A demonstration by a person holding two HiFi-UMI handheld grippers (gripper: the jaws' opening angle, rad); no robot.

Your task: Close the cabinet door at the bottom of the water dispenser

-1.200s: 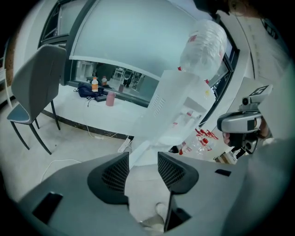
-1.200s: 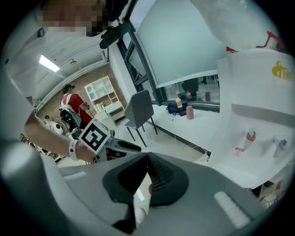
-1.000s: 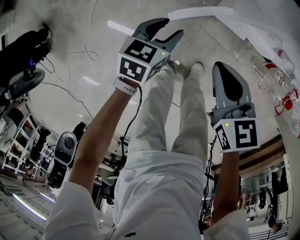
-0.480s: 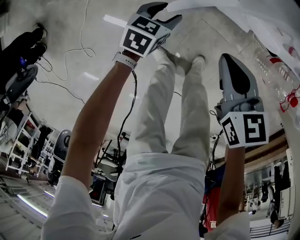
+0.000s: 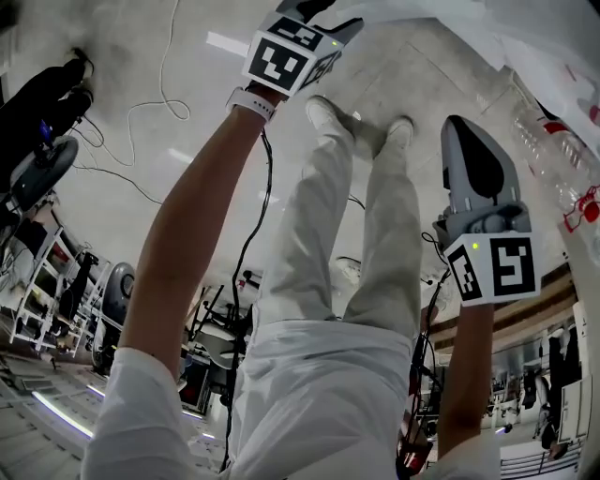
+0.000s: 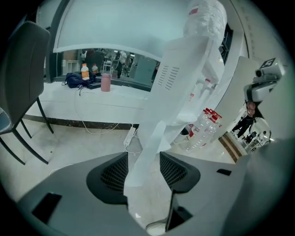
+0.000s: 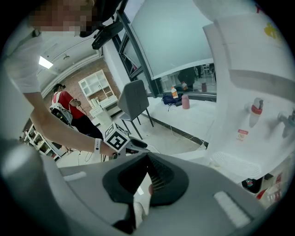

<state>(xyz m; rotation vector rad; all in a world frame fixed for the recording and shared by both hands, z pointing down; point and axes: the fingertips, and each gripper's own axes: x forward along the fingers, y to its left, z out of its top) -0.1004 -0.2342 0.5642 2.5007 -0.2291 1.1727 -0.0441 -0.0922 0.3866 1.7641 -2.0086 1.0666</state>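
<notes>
The white cabinet door (image 6: 152, 133) swings out from the foot of the white water dispenser (image 6: 203, 60). Its thin free edge runs between the jaws of my left gripper (image 6: 144, 159), which stand apart; I see no pad pressing on it. In the head view the left gripper (image 5: 323, 11) reaches to the frame's top, next to the white door (image 5: 403, 19). My right gripper (image 5: 473, 150) hangs to the right of the person's legs, holding nothing. Its pads meet at the tips in the right gripper view (image 7: 148, 161), where the dispenser (image 7: 258, 92) fills the right side.
Several empty plastic bottles (image 5: 553, 159) lie beside the dispenser. The person's shoes (image 5: 361, 127) stand on the pale floor in front of it. Cables (image 5: 169, 84) trail across the floor at left. A grey chair (image 6: 23, 69) stands further left.
My left gripper has moved further up the head view, toward the door, until its fingertips reach the frame's edge. The right gripper has hardly shifted.
</notes>
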